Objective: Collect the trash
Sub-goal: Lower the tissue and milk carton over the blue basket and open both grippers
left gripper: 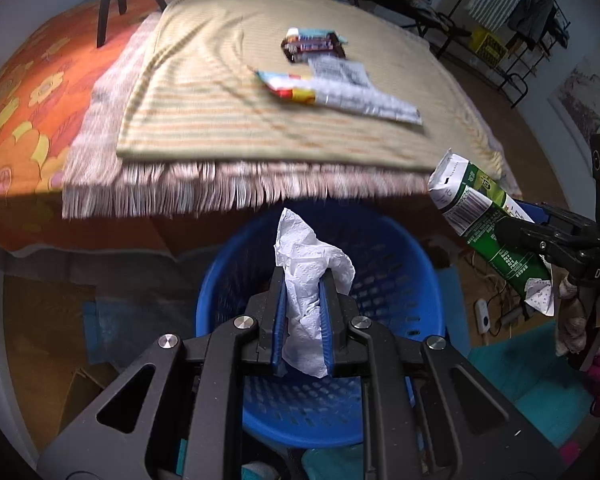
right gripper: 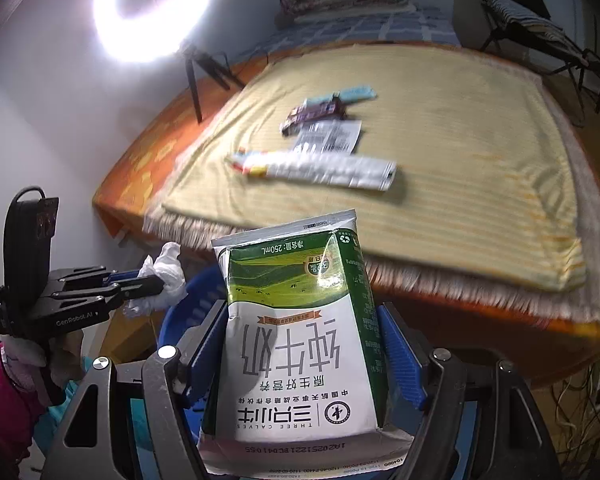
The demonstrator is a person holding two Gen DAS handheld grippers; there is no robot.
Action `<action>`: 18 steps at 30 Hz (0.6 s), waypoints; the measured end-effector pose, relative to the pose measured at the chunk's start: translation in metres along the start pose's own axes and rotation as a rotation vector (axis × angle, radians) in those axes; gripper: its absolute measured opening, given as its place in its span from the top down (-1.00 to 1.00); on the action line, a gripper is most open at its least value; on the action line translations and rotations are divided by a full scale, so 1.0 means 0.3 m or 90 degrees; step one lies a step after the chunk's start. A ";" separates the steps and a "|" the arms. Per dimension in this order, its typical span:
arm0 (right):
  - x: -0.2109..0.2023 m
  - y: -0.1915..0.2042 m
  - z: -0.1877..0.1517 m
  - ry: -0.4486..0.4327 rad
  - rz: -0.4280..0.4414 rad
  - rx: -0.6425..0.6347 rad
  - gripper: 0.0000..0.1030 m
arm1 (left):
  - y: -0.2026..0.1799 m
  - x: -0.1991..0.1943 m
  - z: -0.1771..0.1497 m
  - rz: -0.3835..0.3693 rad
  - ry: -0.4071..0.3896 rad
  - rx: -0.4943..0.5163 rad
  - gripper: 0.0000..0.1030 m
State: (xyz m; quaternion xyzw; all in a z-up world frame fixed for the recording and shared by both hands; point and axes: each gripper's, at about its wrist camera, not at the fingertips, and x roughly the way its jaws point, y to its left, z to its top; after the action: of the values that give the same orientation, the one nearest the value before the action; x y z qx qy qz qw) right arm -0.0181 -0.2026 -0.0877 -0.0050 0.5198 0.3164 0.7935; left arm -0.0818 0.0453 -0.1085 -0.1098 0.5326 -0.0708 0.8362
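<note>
My left gripper (left gripper: 303,288) is shut on a crumpled white tissue (left gripper: 306,276) and holds it above the blue perforated basket (left gripper: 400,280). It also shows at the left of the right wrist view (right gripper: 148,284). My right gripper (right gripper: 300,324) is shut on a green and white milk carton (right gripper: 296,344), held over the basket's (right gripper: 180,312) edge. In the left wrist view the carton (left gripper: 480,216) is at the right, beside the basket. Several wrappers (left gripper: 340,80) lie on the yellow striped blanket (left gripper: 204,92) on the bed; they also show in the right wrist view (right gripper: 320,152).
The bed edge with its fringe (left gripper: 220,188) lies just beyond the basket. An orange flowered sheet (left gripper: 20,104) covers the bed's left side. A ring light (right gripper: 152,4) on a tripod stands by the wall. Cables and a power strip (left gripper: 484,316) lie on the floor at right.
</note>
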 end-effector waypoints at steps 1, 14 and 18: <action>0.005 0.005 -0.013 0.005 0.001 0.000 -0.47 | 0.000 0.008 -0.009 0.001 0.006 0.000 0.74; 0.125 0.043 -0.107 0.074 0.014 -0.012 -0.50 | -0.005 0.063 -0.052 0.032 0.042 0.026 0.42; 0.136 0.045 -0.112 0.081 0.008 -0.018 -0.50 | -0.010 0.071 -0.054 0.045 0.043 0.037 0.05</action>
State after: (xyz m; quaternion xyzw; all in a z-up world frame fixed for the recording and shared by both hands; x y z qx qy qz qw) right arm -0.0421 -0.1828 -0.1326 -0.0332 0.5648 0.3275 0.7567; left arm -0.0875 0.0355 -0.1330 -0.0645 0.5616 -0.0604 0.8227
